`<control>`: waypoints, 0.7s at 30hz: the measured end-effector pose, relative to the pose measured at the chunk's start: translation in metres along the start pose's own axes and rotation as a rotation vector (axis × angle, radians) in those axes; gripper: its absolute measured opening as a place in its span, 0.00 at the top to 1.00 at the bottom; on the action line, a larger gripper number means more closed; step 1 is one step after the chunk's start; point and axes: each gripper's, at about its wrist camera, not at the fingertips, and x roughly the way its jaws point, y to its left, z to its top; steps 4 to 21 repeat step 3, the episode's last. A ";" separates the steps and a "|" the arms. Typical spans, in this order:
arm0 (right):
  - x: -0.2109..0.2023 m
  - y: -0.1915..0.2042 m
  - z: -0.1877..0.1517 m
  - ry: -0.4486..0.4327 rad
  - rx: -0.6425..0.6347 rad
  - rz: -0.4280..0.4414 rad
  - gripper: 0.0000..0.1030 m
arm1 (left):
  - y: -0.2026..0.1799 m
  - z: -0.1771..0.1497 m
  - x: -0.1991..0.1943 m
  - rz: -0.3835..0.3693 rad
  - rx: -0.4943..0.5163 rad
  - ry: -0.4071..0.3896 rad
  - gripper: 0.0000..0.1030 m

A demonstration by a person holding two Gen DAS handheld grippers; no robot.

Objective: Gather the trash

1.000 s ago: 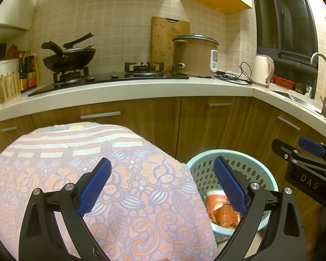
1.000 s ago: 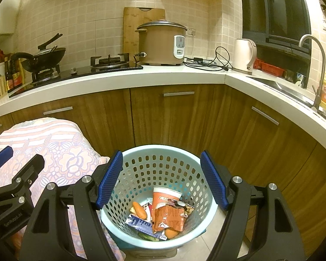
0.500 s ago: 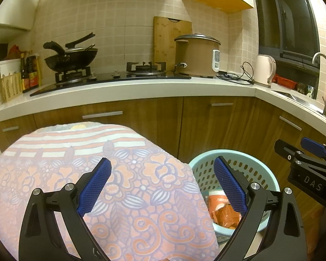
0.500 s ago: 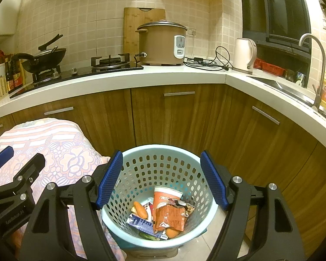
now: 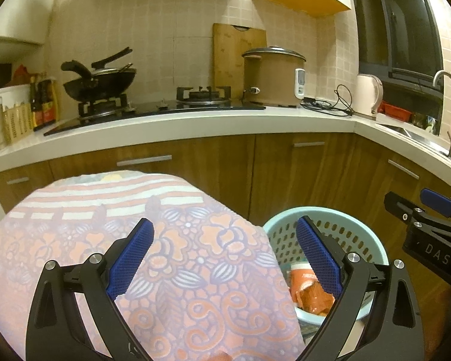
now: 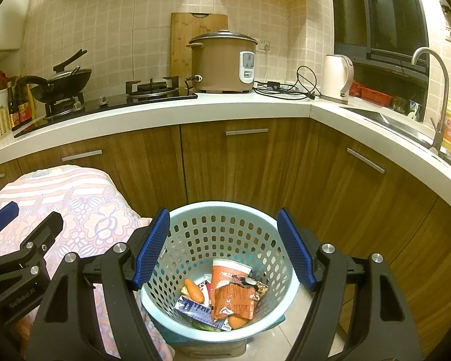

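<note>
A pale blue perforated basket stands on the floor by the corner cabinets. Inside it lie an orange paper cup, an orange snack wrapper, a carrot piece and a blue packet. My right gripper hovers above the basket, open, nothing between its blue pads. My left gripper is open over a floral cloth, also empty. The basket shows at the lower right of the left wrist view, with the cup partly hidden behind a finger.
The floral cloth covers a raised surface left of the basket. Wooden cabinets carry an L-shaped white counter with a wok, hob, rice cooker, kettle and sink tap.
</note>
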 end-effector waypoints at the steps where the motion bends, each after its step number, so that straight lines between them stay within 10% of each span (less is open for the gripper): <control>1: -0.001 -0.001 0.000 -0.002 0.003 0.001 0.32 | -0.001 0.001 -0.002 0.006 0.008 -0.004 0.10; 21: -0.004 -0.002 0.001 -0.002 0.012 0.005 0.32 | -0.001 0.004 -0.005 0.006 0.007 -0.002 0.10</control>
